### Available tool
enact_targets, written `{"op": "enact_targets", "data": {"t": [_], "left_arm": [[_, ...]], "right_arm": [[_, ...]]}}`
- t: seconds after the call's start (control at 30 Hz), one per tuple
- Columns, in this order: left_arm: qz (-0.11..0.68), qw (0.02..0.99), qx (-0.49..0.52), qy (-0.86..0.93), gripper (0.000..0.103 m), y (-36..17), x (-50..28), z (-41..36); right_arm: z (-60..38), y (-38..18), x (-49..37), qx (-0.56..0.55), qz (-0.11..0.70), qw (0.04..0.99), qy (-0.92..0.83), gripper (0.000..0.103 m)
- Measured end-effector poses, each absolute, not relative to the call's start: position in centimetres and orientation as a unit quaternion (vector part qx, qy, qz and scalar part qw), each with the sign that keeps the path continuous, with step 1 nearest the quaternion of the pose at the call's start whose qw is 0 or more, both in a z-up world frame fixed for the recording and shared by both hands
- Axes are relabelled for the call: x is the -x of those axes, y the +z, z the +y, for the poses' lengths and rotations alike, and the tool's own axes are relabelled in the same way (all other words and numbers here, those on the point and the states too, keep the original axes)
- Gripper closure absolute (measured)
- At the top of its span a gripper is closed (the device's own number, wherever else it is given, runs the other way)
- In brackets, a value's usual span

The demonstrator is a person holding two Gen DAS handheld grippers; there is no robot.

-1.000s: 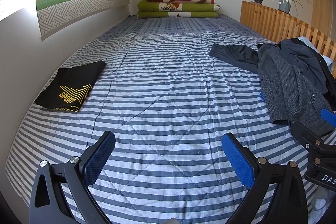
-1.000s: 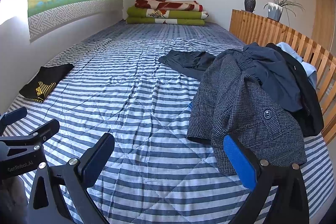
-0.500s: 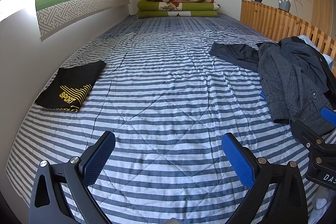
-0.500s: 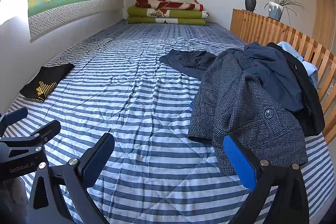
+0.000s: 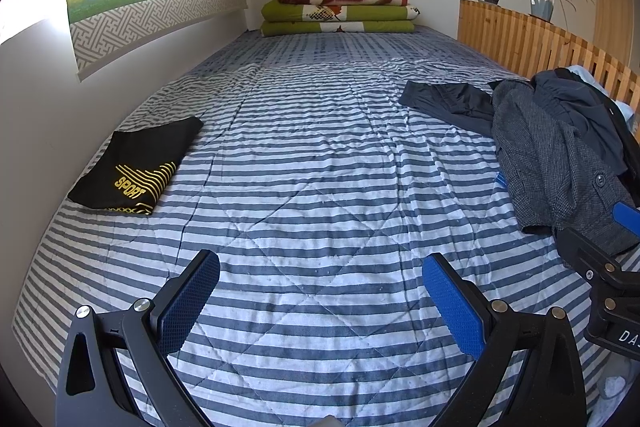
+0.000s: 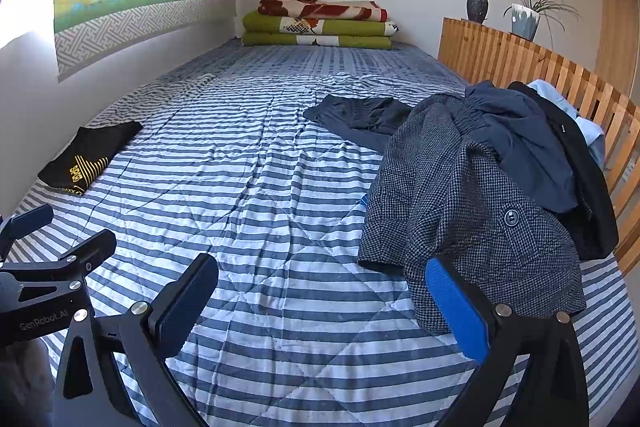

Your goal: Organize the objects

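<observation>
Clothes pile: left wrist view has it at right edge, tweed coat [image 5: 556,163] on top w/ navy jacket [image 5: 580,119] draped over; folded black tee [image 5: 136,163] mid-left. Left gripper [image 5: 320,291] wide open, empty, over striped quilt [image 5: 320,147].

Right wrist view: coat [image 6: 472,195] fills centre-right. Right gripper [image 6: 320,291] also spread, empty, just short of the hem. Prob. heavy, floppy, non-slip; pinch collar or shoulder seam, not loose hem.
</observation>
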State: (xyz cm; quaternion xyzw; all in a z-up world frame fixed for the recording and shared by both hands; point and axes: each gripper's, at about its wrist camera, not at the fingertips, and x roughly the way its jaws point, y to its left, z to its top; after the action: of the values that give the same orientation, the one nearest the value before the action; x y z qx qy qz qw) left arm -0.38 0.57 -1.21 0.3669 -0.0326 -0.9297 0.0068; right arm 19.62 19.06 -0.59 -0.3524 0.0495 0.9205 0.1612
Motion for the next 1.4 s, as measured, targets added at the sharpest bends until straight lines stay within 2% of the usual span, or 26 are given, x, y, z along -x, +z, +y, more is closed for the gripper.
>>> {"op": "enact_targets", "data": {"t": [0.67,1.07,1.13,1.23,1.4], "left_arm": [[-0.032,0.006,-0.371,-0.928,0.000,-1.2,0.8,0.6],[-0.018,0.008,-0.387,-0.922,0.000,-1.7,1.9,-0.4],[-0.017,0.006,-0.392,-0.920,0.000,-2.0,2.0,-0.5],[-0.024,0.006,-0.391,-0.920,0.000,-2.3,2.0,-0.5],[-0.016,0.000,-0.394,-0.919,0.000,-2.5,2.0,-0.6]], "right_arm": [[20.4,-0.8,-19.3,0.349,0.030,0.170,0.921,0.001],[28.1,-1.6,-18.0,0.378,0.086,0.184,0.903,0.001],[29.3,-2.3,-17.1,0.397,0.098,0.181,0.894,0.005],[30.0,-3.4,-15.3,0.428,0.103,0.171,0.882,0.016],[29.6,-5.1,-12.7,0.460,0.052,0.195,0.865,0.030]]}}
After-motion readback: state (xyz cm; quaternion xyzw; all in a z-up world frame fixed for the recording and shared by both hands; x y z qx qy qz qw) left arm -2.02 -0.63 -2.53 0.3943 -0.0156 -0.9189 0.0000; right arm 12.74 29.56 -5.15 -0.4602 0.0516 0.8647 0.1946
